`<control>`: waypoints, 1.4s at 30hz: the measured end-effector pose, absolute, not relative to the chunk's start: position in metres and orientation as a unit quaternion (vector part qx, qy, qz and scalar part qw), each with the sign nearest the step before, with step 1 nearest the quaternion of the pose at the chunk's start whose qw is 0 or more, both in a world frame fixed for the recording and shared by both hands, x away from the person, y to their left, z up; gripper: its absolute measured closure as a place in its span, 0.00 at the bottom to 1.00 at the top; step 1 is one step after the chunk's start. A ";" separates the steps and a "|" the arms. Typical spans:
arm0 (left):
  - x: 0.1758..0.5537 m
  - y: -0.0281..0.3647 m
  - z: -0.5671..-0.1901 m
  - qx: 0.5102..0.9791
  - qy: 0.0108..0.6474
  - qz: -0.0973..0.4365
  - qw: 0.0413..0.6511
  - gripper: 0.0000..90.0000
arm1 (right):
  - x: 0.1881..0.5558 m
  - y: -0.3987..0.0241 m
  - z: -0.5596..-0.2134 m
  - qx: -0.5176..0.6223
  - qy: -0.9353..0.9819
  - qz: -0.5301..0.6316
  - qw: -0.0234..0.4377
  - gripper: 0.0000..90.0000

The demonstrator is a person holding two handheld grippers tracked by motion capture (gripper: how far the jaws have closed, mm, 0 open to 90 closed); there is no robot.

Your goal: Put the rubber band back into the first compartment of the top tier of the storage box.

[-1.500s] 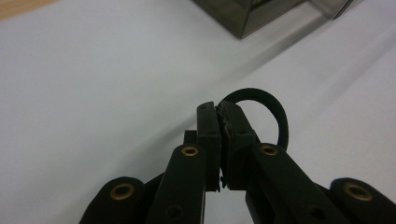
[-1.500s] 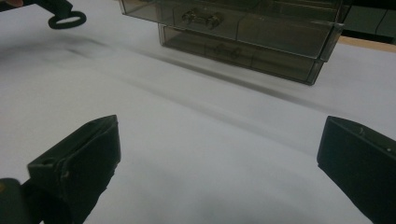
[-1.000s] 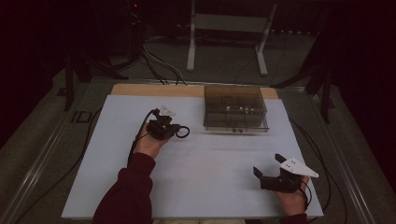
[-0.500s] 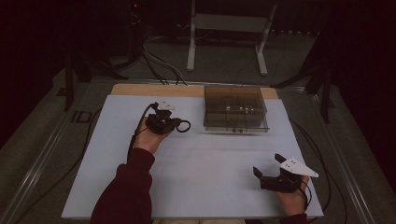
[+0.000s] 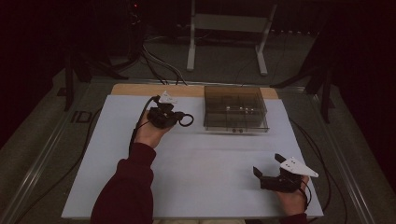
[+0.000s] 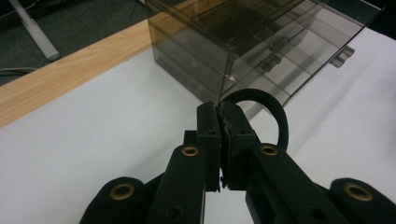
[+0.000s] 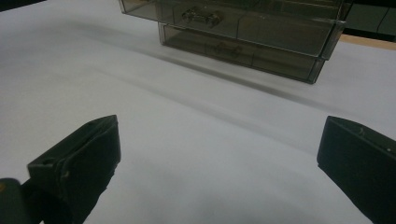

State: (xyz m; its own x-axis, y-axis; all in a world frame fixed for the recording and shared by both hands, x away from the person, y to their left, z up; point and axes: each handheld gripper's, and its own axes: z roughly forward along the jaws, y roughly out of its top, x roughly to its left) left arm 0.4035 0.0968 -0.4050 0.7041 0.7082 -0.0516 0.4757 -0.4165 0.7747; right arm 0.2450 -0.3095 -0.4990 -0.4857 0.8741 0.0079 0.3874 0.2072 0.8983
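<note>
My left gripper point(image 5: 180, 119) hangs above the white mat, left of a smoky clear drawer box point(image 5: 236, 114). It is shut on a black ring point(image 5: 186, 120) that loops out past its tips. In the left gripper view the jaws point(image 6: 219, 116) are pressed together on the ring point(image 6: 273, 105), with the drawer box point(image 6: 261, 42) just beyond. My right gripper point(image 5: 267, 164) rests low at the near right of the mat, open. In the right gripper view nothing lies between its fingers point(image 7: 217, 135), and the box point(image 7: 243, 28) stands far ahead.
A white mat point(image 5: 205, 182) covers the table, with a wooden strip point(image 5: 140, 89) along its far edge. Cables point(image 5: 88, 140) trail off the left side and a metal stand point(image 5: 226, 21) is on the floor behind. Small metal parts lie in the box drawers.
My left hand has lifted a little with the black ring still gripped. The right gripper has stayed where it was.
</note>
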 end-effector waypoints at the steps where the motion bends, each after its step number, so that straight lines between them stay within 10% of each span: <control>1: 0.404 0.096 -0.404 0.830 0.355 0.143 0.405 0.98 | 0.245 -0.309 -0.499 0.432 0.730 0.458 0.266 0.00; 42: 0.427 0.053 -0.392 0.839 0.343 0.145 0.396 0.98 | 0.245 -0.311 -0.499 0.434 0.728 0.460 0.265 0.00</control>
